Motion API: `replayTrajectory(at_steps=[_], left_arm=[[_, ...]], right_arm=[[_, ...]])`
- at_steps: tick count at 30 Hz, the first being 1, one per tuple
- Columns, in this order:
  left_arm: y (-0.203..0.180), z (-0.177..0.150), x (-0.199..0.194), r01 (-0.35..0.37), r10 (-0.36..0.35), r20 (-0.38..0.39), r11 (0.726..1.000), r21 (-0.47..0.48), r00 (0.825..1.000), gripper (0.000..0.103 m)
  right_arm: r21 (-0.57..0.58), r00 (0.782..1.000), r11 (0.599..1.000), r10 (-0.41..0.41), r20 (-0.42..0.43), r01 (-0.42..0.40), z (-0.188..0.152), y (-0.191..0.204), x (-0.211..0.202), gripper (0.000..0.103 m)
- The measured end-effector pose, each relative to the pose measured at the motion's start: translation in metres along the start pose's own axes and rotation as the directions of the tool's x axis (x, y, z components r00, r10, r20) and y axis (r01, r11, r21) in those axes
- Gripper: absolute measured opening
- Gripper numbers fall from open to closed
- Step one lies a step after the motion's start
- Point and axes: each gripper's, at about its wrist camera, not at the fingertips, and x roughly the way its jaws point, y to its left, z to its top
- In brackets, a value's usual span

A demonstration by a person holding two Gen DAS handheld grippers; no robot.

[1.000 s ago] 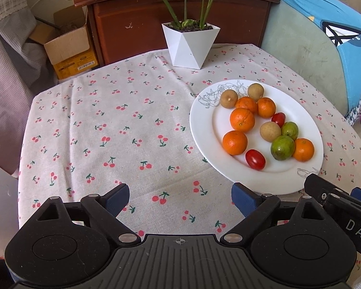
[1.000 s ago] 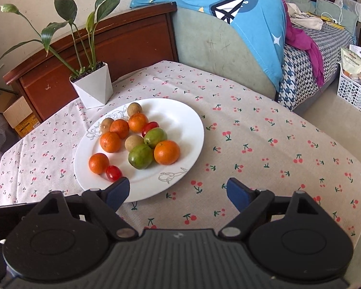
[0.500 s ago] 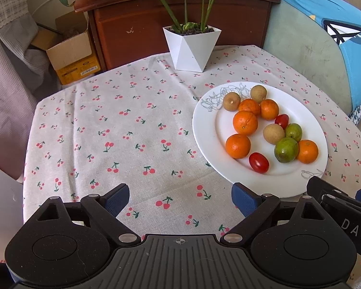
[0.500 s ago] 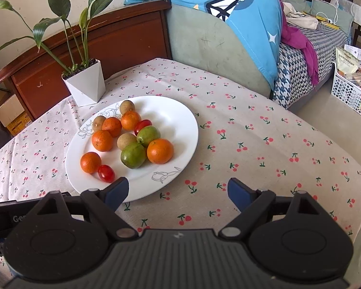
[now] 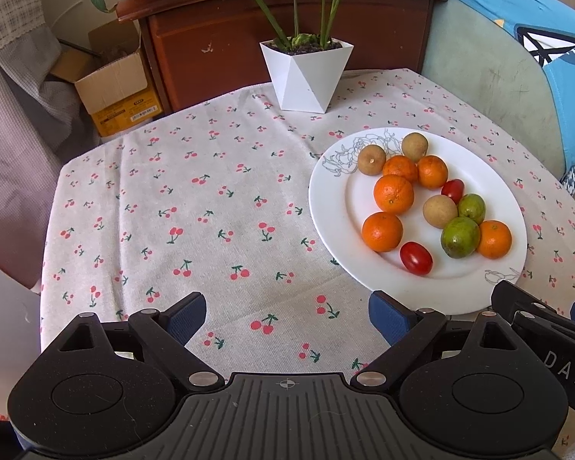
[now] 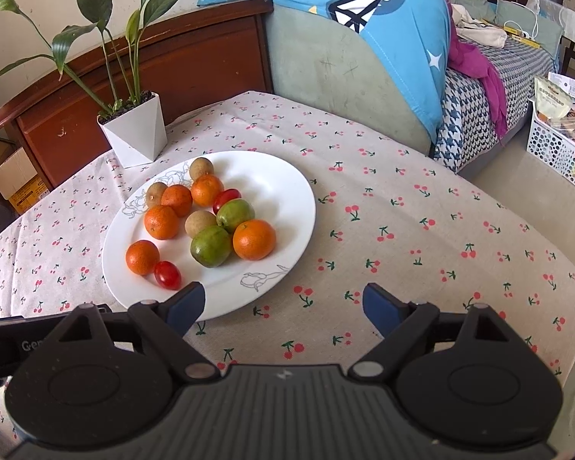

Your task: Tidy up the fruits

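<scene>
- Our left gripper [image 5: 285, 316] hangs over the cherry-print table [image 5: 211, 199] with its jaws wide apart and nothing between them; only cloth shows in the gap.
- Our right gripper [image 6: 281, 303] is likewise spread and empty, its left finger [image 6: 184, 303] just over the near rim of the white plate [image 6: 287, 199]. Whether it touches the rim we cannot tell from this angle.
- All the fruit we can see lies on that plate, loosely mixed: five oranges [image 6: 254, 239], two green fruits [image 6: 211, 246], three small brown fruits, possibly longans [image 6: 200, 223], and two cherry tomatoes [image 6: 167, 275].
- Kinds are interleaved, not grouped: a tomato sits beside the near orange [image 5: 382, 231], the other tomato [image 5: 452, 190] is tucked among the green and brown fruits, and the brown ones are split between the far rim and the middle.
- No fruit lies on the bare cloth, and no second dish shows.
- Beyond the plate stand a white potted plant [image 5: 306, 74] and a wooden headboard [image 5: 287, 27].
- This scene fits two stages: fruit gathered on the plate as the finished arrangement, or a mixed heap awaiting sorting by kind. We judge it undecided.
- If any pick follows, it calls for a gentle close on round, rolling fruit, approached from above so neighbours are not nudged off the plate.
</scene>
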Motion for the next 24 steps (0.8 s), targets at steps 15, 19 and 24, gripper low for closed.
replayTrajectory(at_steps=[15, 19, 24], left_arm=[[0.0008, -0.0013, 0.0034, 0.005, -0.005, -0.013, 1.0, -0.004, 1.0, 0.093], [0.0009, -0.0015, 0.0033, 0.003, -0.003, -0.013, 1.0, -0.004, 1.0, 0.093], [0.0022, -0.0015, 0.0012, 0.001, -0.001, -0.008, 1.0, 0.001, 1.0, 0.093]], right_arm=[[-0.008, 1.0, 1.0, -0.004, -0.002, 0.004, -0.0007, 0.0017, 0.0002, 0.089], [-0.013, 1.0, 1.0, -0.004, 0.001, 0.004, -0.0006, 0.0028, -0.0013, 0.089], [-0.017, 1.0, 1.0, -0.003, 0.005, 0.003, -0.0009, 0.004, -0.0033, 0.089]])
